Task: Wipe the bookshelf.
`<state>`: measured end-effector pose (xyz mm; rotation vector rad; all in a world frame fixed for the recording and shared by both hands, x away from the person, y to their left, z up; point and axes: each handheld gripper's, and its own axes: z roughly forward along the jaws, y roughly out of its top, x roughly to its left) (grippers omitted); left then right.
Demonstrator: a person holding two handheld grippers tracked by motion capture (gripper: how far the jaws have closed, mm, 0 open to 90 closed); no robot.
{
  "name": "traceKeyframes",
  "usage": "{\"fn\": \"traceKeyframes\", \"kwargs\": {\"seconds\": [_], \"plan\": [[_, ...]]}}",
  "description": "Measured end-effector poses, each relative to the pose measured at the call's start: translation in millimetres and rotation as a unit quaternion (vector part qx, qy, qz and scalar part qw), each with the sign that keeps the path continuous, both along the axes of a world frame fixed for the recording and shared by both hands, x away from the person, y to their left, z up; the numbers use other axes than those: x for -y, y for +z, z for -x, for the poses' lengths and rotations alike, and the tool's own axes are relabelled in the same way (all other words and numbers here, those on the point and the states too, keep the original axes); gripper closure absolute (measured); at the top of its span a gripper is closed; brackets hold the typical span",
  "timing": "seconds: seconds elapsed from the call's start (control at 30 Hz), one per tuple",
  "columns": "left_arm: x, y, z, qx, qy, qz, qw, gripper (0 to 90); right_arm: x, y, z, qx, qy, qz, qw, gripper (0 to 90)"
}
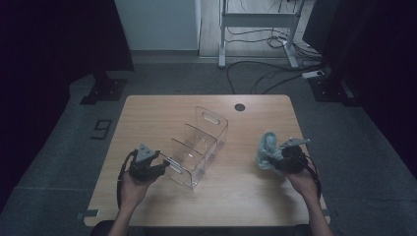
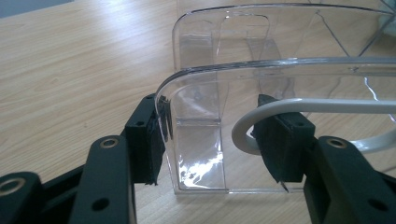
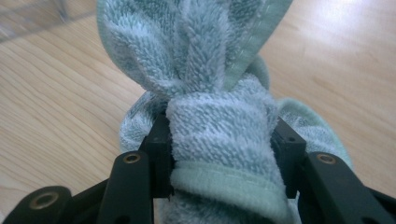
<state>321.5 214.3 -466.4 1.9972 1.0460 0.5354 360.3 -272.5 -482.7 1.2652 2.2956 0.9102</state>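
A clear acrylic organiser with dividers and a handle slot stands slantwise on the middle of the wooden table. My left gripper is at its near end. In the left gripper view, my left gripper has its jaws around that end of the organiser, with the pads against the clear wall. A white cable loops in front of the right jaw. A pale blue-green towel is bunched at the right, just above the tabletop. My right gripper is shut on the towel, squeezing a thick fold.
A round black cable hole sits near the table's far edge. Beyond the table are a grey floor, loose cables and a metal desk frame. Bare wood lies between the organiser and the towel.
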Motion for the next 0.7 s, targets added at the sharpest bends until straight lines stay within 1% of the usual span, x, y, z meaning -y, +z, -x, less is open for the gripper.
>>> {"fn": "traceKeyframes", "kwargs": {"seconds": [0.13, 0.33, 0.53, 0.63, 0.7], "plan": [[2.9, 0.0, 0.6, 0.000, -0.014, 0.002, 0.9999, 45.8, -6.0, 3.5, 1.5, 0.009, 0.008, -0.001, 0.9999, 51.8], [10.8, -0.2, 2.5, -0.001, -0.043, 0.004, 0.9991, 45.8, -11.9, 7.9, 3.4, 0.019, 0.016, -0.007, 0.9997, 51.5], [18.6, -0.2, 4.8, -0.002, -0.077, 0.004, 0.9970, 45.8, -12.9, 11.1, 4.4, 0.029, 0.016, -0.017, 0.9993, 50.9], [21.7, -0.2, 5.8, -0.003, -0.094, 0.004, 0.9955, 45.8, -12.9, 13.1, 5.1, 0.037, 0.017, -0.019, 0.9990, 50.7], [23.9, -0.3, 6.5, -0.003, -0.103, 0.004, 0.9946, 45.8, -13.5, 14.6, 5.7, 0.044, 0.017, -0.025, 0.9986, 50.6]]}}
